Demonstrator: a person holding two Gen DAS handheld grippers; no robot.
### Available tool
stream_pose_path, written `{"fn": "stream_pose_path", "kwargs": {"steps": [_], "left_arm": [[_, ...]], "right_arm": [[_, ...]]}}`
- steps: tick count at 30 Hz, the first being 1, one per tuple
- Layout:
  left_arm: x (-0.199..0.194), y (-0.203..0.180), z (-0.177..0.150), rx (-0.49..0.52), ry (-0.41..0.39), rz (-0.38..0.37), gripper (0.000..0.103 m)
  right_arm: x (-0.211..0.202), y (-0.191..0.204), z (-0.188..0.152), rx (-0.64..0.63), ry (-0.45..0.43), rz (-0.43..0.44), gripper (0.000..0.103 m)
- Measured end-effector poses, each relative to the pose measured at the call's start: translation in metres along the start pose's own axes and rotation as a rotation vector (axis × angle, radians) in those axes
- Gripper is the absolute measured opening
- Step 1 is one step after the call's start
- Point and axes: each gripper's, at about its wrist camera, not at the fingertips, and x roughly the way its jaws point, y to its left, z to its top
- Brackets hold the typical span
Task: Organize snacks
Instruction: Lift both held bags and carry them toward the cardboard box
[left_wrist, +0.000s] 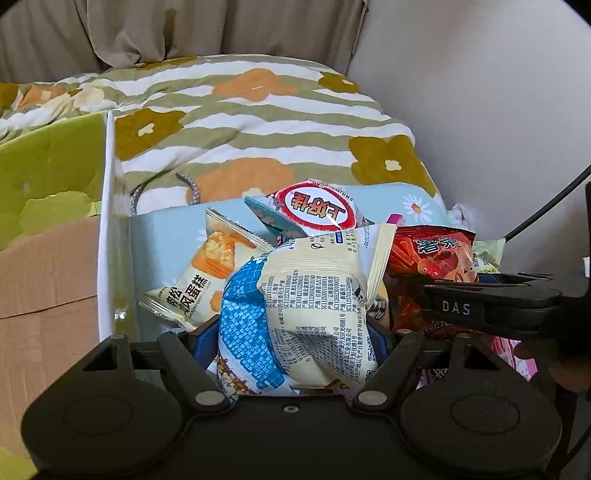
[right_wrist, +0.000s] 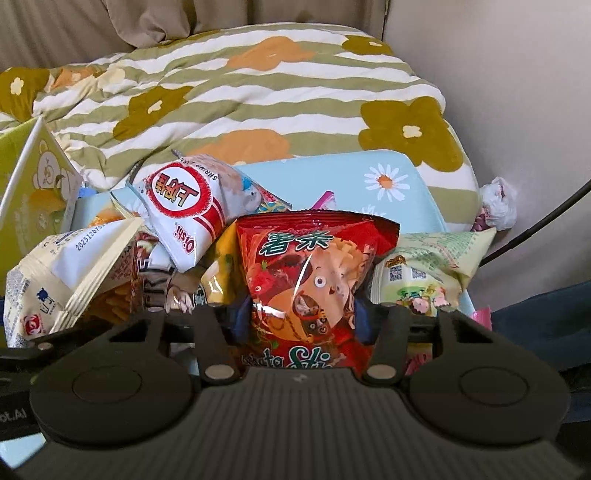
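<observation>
A cream and blue snack bag (left_wrist: 303, 295) sits between the fingers of my left gripper (left_wrist: 295, 332), which is shut on it and crumples it. In the right wrist view the same bag (right_wrist: 74, 266) shows at the left. My right gripper (right_wrist: 301, 317) is shut on a red potato-stick bag (right_wrist: 314, 266), its blue pads (right_wrist: 240, 317) pressing both sides. From the left wrist view that gripper (left_wrist: 480, 306) reaches in from the right onto the red bag (left_wrist: 432, 254). Both bags stand in a pile of snacks on a light blue daisy-print cloth (right_wrist: 388, 184).
A white Oishi bag with a red ring (right_wrist: 181, 199), a cake packet (left_wrist: 207, 273) and a pale green packet (right_wrist: 428, 273) lie in the pile. An open cardboard box (left_wrist: 44, 295) with a white flap (left_wrist: 107, 240) stands left. A floral quilt (left_wrist: 258, 118) lies behind, a wall (left_wrist: 498, 110) to the right.
</observation>
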Motion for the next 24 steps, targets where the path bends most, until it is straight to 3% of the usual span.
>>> {"fn": "stream_pose_path", "kwargs": {"steps": [12, 24], "left_arm": [[-0.06, -0.022, -0.014, -0.023, -0.158, 0.084, 0.079], [-0.154, -0.026, -0.038, -0.114, -0.348, 0.311, 0.079]], "right_arm": [[-0.061, -0.014, -0.002, -0.006, -0.14, 0.064, 0.065], [-0.13, 0.0, 0.002, -0.131, -0.258, 0.232, 0.066]]}}
